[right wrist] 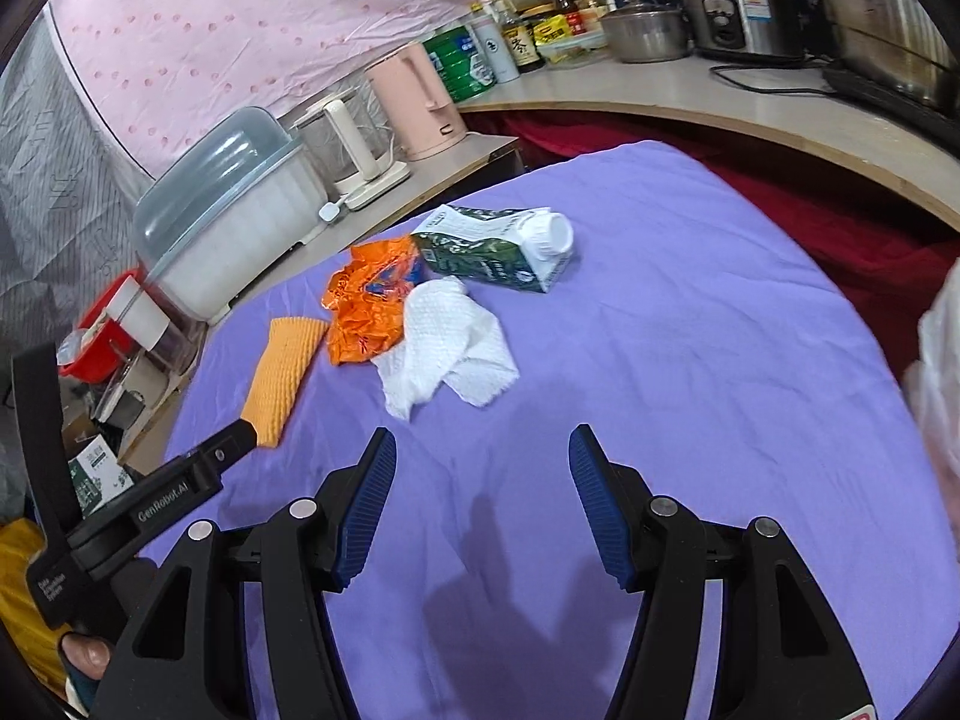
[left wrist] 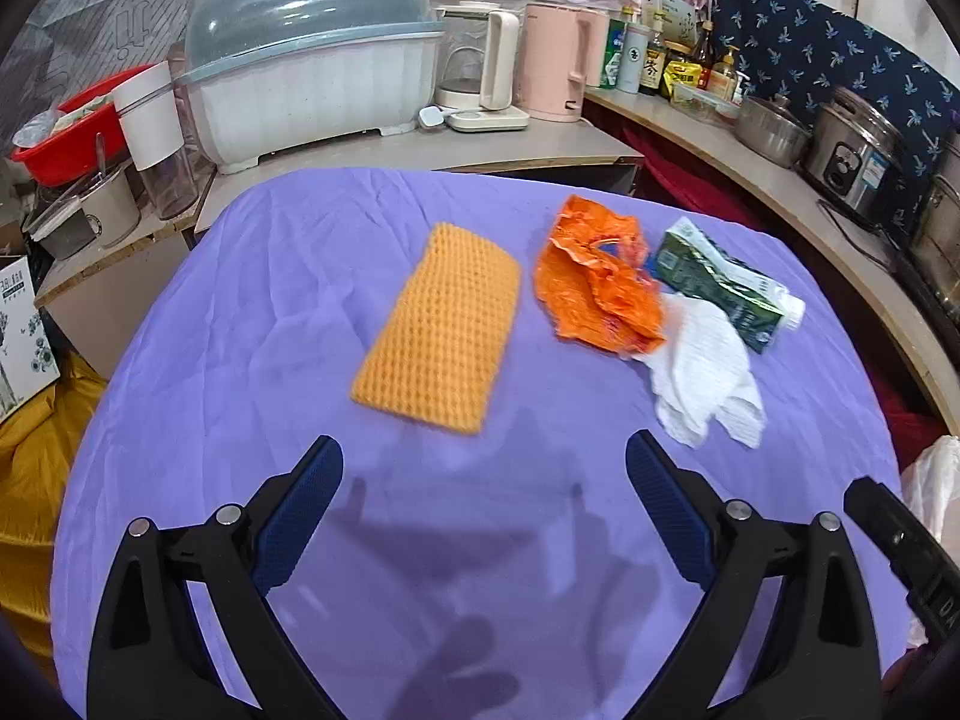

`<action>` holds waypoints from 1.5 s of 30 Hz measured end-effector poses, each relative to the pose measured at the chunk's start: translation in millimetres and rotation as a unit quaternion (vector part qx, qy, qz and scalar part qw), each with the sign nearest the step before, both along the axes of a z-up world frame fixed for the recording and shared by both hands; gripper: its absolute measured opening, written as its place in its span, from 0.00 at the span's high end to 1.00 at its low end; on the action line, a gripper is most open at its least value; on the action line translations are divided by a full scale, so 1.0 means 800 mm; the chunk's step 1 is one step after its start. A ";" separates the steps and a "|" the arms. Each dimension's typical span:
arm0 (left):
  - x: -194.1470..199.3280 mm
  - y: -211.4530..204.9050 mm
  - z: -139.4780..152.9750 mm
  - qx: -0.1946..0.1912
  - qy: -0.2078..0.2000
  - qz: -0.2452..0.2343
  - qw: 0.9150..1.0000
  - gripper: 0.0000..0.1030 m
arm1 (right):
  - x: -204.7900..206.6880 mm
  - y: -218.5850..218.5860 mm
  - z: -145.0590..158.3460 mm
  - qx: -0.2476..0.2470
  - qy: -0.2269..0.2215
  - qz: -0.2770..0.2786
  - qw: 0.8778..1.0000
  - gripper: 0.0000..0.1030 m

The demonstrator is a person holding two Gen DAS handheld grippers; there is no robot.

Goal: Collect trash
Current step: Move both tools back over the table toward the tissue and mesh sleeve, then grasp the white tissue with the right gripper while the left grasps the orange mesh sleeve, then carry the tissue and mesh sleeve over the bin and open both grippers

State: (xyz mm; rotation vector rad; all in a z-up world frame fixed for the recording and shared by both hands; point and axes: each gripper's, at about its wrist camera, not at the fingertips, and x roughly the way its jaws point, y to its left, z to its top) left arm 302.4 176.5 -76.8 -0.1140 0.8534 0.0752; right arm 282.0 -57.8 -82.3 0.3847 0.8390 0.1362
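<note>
Across the purple-covered worktop (left wrist: 252, 312) the rubbish lies in one loose cluster toward the far side, which suits collecting: everything is within one sweep. Leftmost is a yellow waffle-textured cloth (left wrist: 441, 324), lying flat and apart from the rest. To its right sits a crumpled orange wrapper (left wrist: 597, 276); it touches a crushed green carton (left wrist: 720, 279) lying on its side, white cap pointing right, and a crumpled white paper towel (left wrist: 702, 372) nearer the camera, whose edge the wrapper overlaps. Whether the cloth counts as trash or is meant for wiping I cannot tell.

The left gripper (left wrist: 483, 471) hangs above bare cloth just short of the yellow cloth, jaws spread about as wide as they go and holding nothing; that wide stance reads as readiness for a broad, soft item. The right gripper (right wrist: 483, 459) is tilted down over an empty patch on the near side of the paper towel, jaws partly apart and likewise empty, a gap that looks enough for the towel or wrapper.

At the right edge of both views a pale translucent plastic bag (right wrist: 936, 372) shows, probably where the trash goes, though its mouth is out of sight. Nothing appears collected yet. Beyond the worktop, a covered dish rack (left wrist: 312, 78), kettles and pots crowd the shelves, clear of any reach needed.
</note>
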 end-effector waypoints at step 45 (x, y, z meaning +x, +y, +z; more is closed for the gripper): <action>-0.007 -0.030 0.018 -0.041 0.000 -0.083 0.996 0.80 | 0.008 -0.037 0.006 0.024 -0.012 -0.021 0.999 0.92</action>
